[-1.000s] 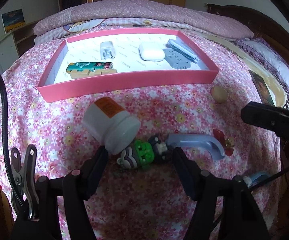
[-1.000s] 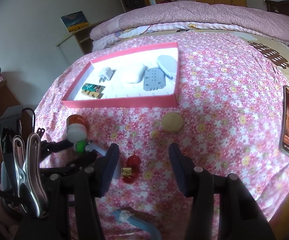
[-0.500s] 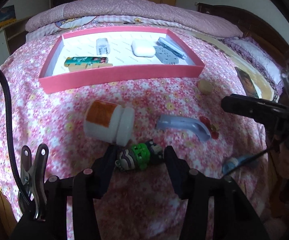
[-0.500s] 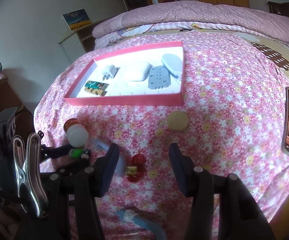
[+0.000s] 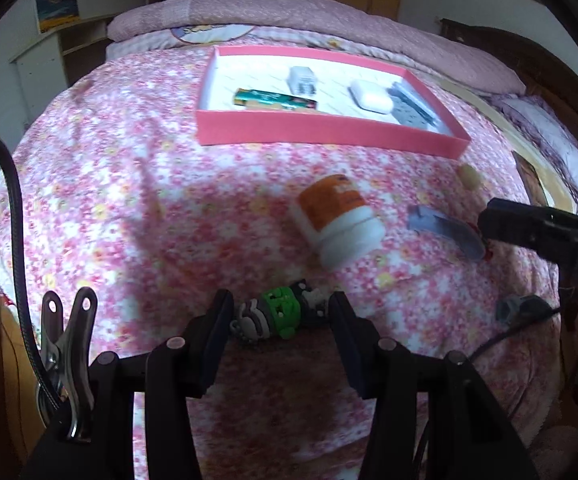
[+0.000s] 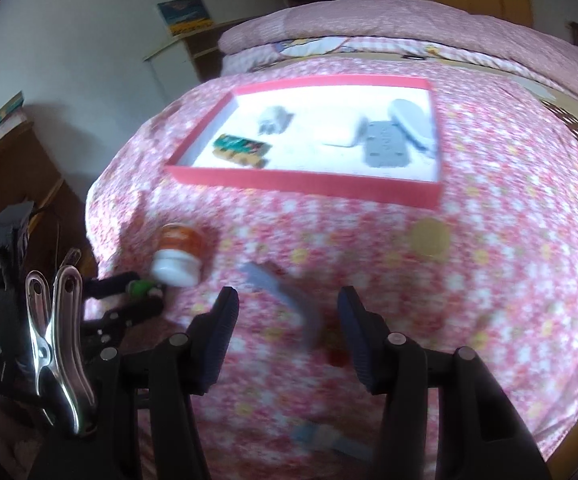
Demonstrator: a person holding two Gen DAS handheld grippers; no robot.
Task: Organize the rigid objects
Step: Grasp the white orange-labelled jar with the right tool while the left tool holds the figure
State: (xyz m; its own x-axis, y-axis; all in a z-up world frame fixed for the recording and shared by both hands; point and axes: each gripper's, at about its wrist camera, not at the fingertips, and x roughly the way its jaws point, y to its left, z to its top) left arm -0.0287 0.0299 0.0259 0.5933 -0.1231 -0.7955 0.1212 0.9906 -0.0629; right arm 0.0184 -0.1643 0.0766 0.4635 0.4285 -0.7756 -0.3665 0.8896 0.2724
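Since a second ago our left hand-held gripper [image 5: 280, 316] has narrowed its jaws around the small green, grey and black toy figure [image 5: 279, 313] and carried it leftward, so the white pill bottle with the orange label [image 5: 335, 220], which lay against the left finger, now lies on its side well ahead and to the right. The toy sits crosswise between the two black fingertips, which press on its ends; in the right wrist view we see the same green toy [image 6: 141, 288] held at the tips of that gripper, just beside the bottle [image 6: 177, 256]. Our right hand-held gripper [image 6: 285, 312] has shifted too: its jaws stand spread with nothing pinched, above the flowered pink bedspread [image 5: 177, 216], and the curved grey-blue plastic piece [image 6: 285, 300] now lies between its fingers, with the small red ornament [image 6: 337, 356] blurred near the right finger. The shallow pink cardboard tray with a white floor [image 5: 329, 130] rests farther up the bed and holds a green patterned flat box [image 5: 275, 99], a white plug adapter [image 5: 302, 81], a white rounded case [image 5: 371, 97] and a grey perforated block [image 5: 411, 110]. A round tan disc [image 6: 430, 238] lies on the bedspread near the tray's right front corner. A blue-grey object [image 6: 321, 438] lies near the bottom of the right view, too blurred to name.
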